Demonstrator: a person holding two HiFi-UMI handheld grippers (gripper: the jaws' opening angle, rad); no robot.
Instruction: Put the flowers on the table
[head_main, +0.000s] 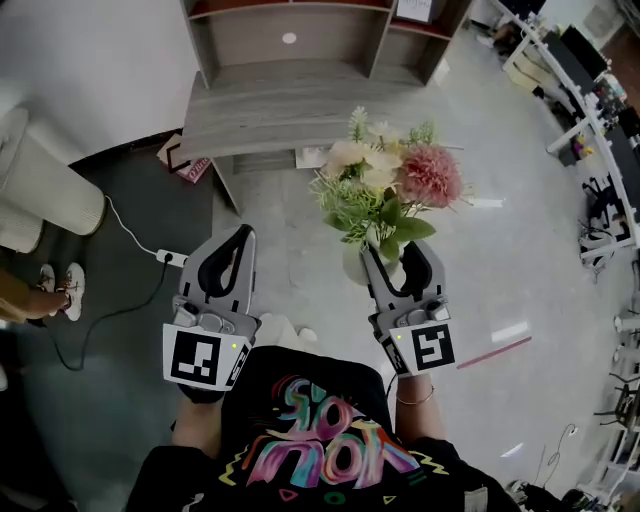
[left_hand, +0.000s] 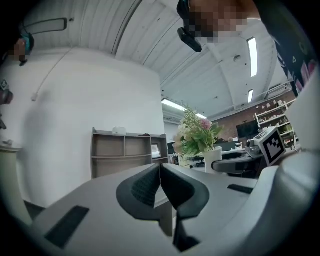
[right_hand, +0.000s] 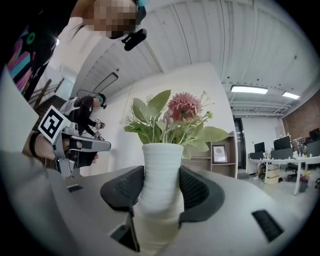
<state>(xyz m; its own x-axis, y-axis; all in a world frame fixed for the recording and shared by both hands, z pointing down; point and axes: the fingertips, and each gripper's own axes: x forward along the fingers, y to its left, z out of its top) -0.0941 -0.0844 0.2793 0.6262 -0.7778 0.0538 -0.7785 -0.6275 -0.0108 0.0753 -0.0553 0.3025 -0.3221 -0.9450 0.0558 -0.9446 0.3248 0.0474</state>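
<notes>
A white ribbed vase (right_hand: 160, 175) holds a bunch of flowers (head_main: 388, 185) with a pink bloom, cream blooms and green leaves. My right gripper (right_hand: 161, 189) is shut on the vase, its dark pads pressing both sides of the neck, and carries it upright in the air above the floor. In the head view the vase (head_main: 357, 266) is mostly hidden behind the leaves and the right gripper (head_main: 401, 262). My left gripper (head_main: 229, 255) hangs beside it at the left, shut and empty, its two pads touching in the left gripper view (left_hand: 160, 185). The grey wooden table (head_main: 290, 110) lies ahead.
A shelf unit (head_main: 300, 30) stands behind the table. A power strip and cable (head_main: 165, 258) lie on the dark floor at the left, near a person's shoes (head_main: 60, 288). White desks with office gear (head_main: 590, 110) line the right side.
</notes>
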